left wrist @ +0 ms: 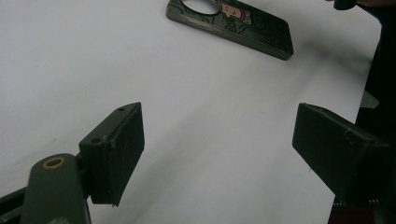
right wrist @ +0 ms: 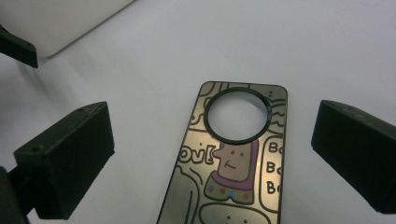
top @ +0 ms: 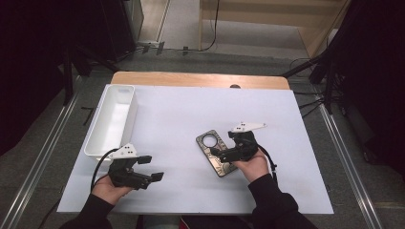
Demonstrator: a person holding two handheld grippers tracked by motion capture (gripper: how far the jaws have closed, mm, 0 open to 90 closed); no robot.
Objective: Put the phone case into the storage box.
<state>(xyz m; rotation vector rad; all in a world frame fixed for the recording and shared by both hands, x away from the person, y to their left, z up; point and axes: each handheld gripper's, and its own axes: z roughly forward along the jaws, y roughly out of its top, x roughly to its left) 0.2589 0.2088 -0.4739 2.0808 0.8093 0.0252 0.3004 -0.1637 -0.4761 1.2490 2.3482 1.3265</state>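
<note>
Dark and metallic-looking, the phone case (top: 217,154) with a round camera hole and a cartoon drawing is lying flat on the white table sheet (top: 181,114), a little right of the middle and toward the near edge. The right gripper (top: 225,145) is hovering over the near end of the case with its jaws standing wide, one on each side of it and not touching it, as the right gripper view is showing. The left gripper (top: 152,168) is waiting at the near left, just near of the white bin (top: 112,119), its jaws also standing wide with nothing between them.
</note>
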